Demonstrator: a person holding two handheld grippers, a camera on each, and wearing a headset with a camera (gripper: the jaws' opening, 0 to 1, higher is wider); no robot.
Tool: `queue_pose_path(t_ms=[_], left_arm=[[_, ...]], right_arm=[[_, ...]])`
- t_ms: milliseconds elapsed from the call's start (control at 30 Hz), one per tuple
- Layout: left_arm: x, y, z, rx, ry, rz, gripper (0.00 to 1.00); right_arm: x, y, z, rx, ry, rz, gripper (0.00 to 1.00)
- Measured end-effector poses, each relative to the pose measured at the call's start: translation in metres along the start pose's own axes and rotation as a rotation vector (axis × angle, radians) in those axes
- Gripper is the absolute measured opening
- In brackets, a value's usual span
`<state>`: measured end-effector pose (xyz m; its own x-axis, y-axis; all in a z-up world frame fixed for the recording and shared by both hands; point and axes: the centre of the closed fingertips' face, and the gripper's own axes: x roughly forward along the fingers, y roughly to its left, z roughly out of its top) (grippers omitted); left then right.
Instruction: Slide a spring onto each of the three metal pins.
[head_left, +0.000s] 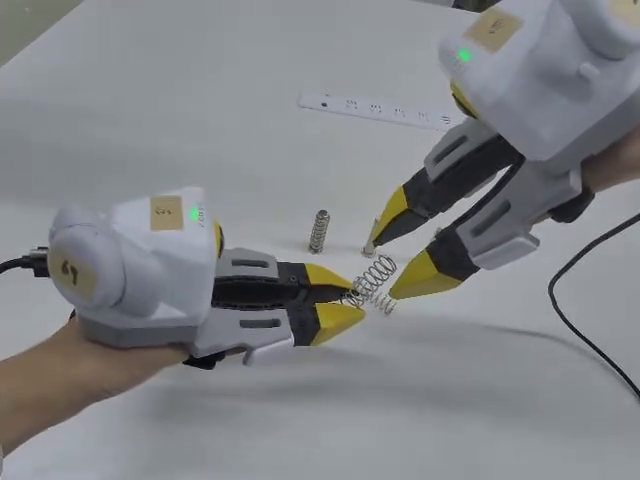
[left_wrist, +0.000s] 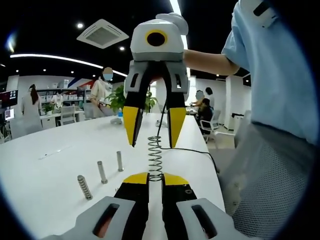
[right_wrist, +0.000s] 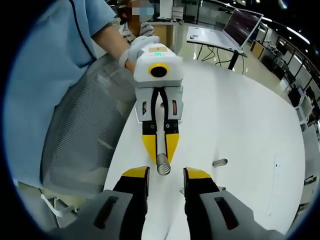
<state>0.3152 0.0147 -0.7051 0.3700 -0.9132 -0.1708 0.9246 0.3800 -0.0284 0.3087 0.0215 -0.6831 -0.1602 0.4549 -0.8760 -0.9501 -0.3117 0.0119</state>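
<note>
- Tabletop (head_left: 200, 100): white and flat, and it carries all the parts.
- Right tongs (head_left: 382, 269): they enter from the far right, angled down toward the near left. The jaws stand wide. In the left gripper view (left_wrist: 152, 144) the two yellow tips sit on either side of the top of the held spring, with a gap showing on each side.
- Left tongs (head_left: 352, 298): at the near left, lying almost level and pointing right. The jaws are narrow and pinch one end of the held spring; the left gripper view (left_wrist: 155, 176) shows the clamp clearly.
- Black cable (head_left: 590, 330): it loops across the tabletop at the right edge.
- White strip (head_left: 375, 108): it lies flat at the far side, well apart from the work.
- Held spring (head_left: 372, 282): lifted off the tabletop, it runs from the left tongs' tips up and right into the gap of the right tongs. I cannot tell whether it touches a right jaw.
- Fitted spring (head_left: 319, 231): it stands upright on its pin, just left of the right tongs' tips.
- Middle pin (left_wrist: 102, 171): bare and upright, next in the row after the fitted spring. In the head view (head_left: 368, 247) it stands just beside the far jaw tip of the right tongs.
- End pin (left_wrist: 120, 161): bare and upright, last in the row.
</note>
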Motion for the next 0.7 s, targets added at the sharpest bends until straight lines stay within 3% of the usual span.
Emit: queue_pose_path(t_ms=[367, 700], left_arm=[[-0.001, 0.000, 0.000, -0.011, -0.009, 0.007, 0.01], [-0.004, 0.001, 0.000, -0.016, -0.014, 0.015, 0.01]], right_arm=[[0.007, -0.003, 0.002, -0.016, 0.020, 0.037, 0.21], [0.013, -0.001, 0.004, 0.001, 0.007, 0.060, 0.15]])
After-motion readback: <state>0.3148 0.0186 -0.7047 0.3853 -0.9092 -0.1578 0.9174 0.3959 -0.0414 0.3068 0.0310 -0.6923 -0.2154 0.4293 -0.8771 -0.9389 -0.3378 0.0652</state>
